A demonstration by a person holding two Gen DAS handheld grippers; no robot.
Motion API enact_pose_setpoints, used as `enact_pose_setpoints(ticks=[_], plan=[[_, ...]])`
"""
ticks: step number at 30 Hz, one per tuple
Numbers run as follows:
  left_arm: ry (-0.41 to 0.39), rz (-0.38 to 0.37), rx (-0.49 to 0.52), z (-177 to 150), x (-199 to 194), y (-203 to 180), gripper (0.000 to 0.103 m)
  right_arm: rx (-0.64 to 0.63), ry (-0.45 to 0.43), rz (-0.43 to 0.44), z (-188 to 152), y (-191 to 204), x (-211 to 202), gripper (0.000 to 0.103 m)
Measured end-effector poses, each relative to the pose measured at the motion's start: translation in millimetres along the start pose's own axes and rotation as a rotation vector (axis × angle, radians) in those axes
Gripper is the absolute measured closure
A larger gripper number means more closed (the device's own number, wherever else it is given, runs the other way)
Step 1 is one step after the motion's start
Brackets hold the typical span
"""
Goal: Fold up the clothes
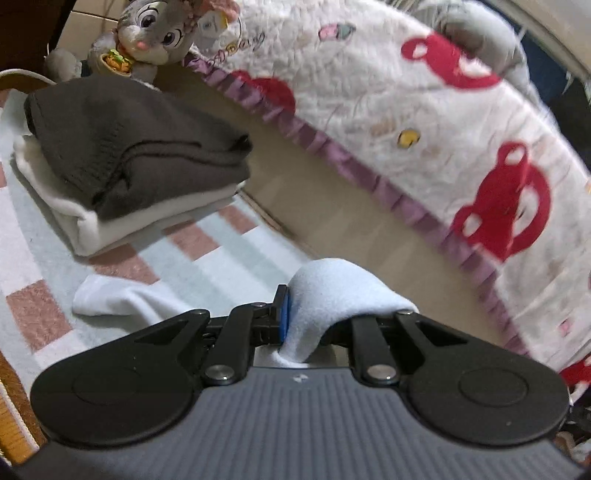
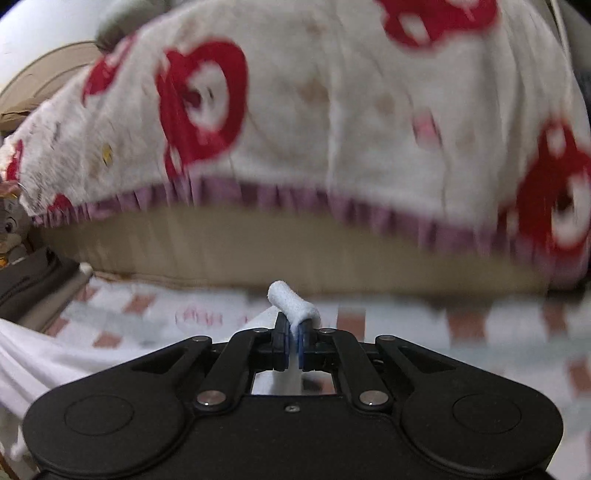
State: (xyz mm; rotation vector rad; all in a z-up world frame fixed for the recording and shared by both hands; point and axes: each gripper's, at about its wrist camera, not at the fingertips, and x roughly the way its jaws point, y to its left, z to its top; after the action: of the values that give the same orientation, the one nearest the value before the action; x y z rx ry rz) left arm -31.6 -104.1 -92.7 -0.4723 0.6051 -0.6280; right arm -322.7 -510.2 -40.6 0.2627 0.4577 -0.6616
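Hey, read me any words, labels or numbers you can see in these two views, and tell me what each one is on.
Embroidered script on the white blanket, near the plush rabbit: cursive, cut off and blurred; cannot be read for sure.
Paper tag on the plush rabbit: small print, too small to read.
Right wrist view: no text to be seen.

A white blanket (image 1: 424, 122) with red prints drapes a bed above a checked rug (image 1: 221, 251).

White cloth (image 1: 325, 295) drapes over the left gripper's (image 1: 295, 314) right finger, hiding it. The blanket (image 2: 332, 110) and checked rug (image 2: 480, 332) are motion-blurred in the right wrist view.
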Motion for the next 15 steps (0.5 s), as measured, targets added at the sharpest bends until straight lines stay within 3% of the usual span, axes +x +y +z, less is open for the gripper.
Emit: enact_pose_setpoints(ticks=[2, 5, 6, 7, 9, 11, 13, 15], plan=[[-0.078, -0.059, -0.04, 6.5, -17.9, -0.3, 0.09, -0.051, -0.042, 0.002, 38.4, 3.7, -3.7, 0.098], [-0.241, -0.194, -0.091, 17.4, -52.7, -3.3, 0.09, -0.086, -0.191, -0.034, 92.2, 15.2, -28.6, 0.098], [-0.269, -0.221, -0.074, 23.8, -63.1, -8.6, 0.09, -0.082, -0.249, -0.03, 107.9, 16.9, -38.3, 0.099], [-0.245, -0.253, -0.061, 27.7, -68.2, -13.6, 0.091, -0.077, -0.308, -0.027, 123.6, 18.5, -48.0, 0.099], [-0.129, -0.323, -0.039, 32.0, -71.0, -23.1, 0.09, -0.082, -0.388, -0.01, 135.9, 17.1, -62.7, 0.098], [0.085, -0.354, -0.024, 21.9, -61.4, -32.3, 0.089, -0.071, -0.353, -0.007, 133.1, 1.9, -61.4, 0.099], [0.311, -0.331, 0.065, -10.3, -46.3, -43.1, 0.082, -0.017, -0.24, -0.062, 107.7, -26.6, -42.0, 0.087], [0.451, -0.269, 0.202, -46.4, -32.7, -54.6, 0.069, 0.073, -0.086, -0.176, 65.7, -58.4, -13.9, 0.075]])
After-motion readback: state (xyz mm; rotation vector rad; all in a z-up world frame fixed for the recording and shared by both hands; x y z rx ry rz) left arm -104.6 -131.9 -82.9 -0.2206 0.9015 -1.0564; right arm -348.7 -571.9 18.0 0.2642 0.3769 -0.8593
